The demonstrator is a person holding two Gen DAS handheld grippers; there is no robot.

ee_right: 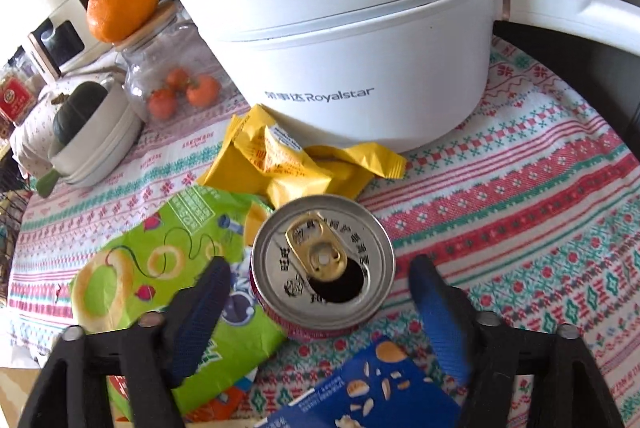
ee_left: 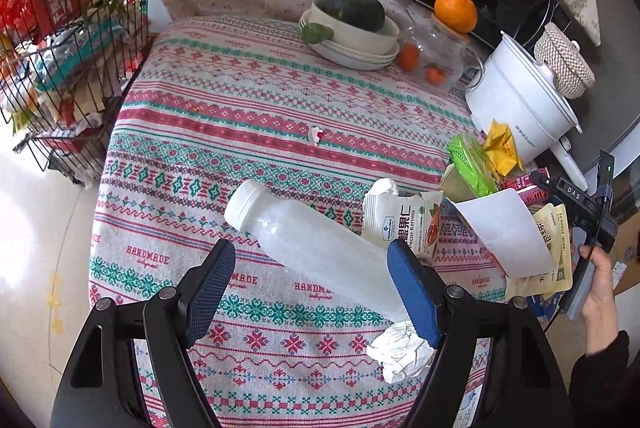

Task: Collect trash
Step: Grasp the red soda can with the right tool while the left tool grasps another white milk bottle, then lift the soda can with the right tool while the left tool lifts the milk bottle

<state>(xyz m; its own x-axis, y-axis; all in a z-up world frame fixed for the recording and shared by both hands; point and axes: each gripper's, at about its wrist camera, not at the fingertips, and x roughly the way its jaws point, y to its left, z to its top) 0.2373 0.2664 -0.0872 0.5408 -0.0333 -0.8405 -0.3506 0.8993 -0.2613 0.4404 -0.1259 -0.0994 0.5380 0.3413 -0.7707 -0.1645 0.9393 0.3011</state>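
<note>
- Right gripper (ee_right: 320,280), jaws spread, sits over the opened silver-topped drink can (ee_right: 322,262) standing on the patterned tabletop (ee_right: 520,196); looks like the grab step, so next: lower and squeeze.
- Left gripper (ee_left: 310,260), jaws spread, brackets the frosted white plastic bottle (ee_left: 304,240) lying flat.
- Farther back: crumpled yellow wrapper (ee_right: 296,160), white electric pot (ee_right: 340,40).

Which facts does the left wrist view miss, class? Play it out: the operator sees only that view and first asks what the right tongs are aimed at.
Observer: An opened silver-topped metal can with a gold pull tab stands upright between the open right tongs.
Operator: Are they touching it?
Observer: No, a gap shows between the can's rim and each finger.
Operator: Anything close beside it?
Observer: A blue packet printed with nut pieces lies just on the camera side of the can.
</note>
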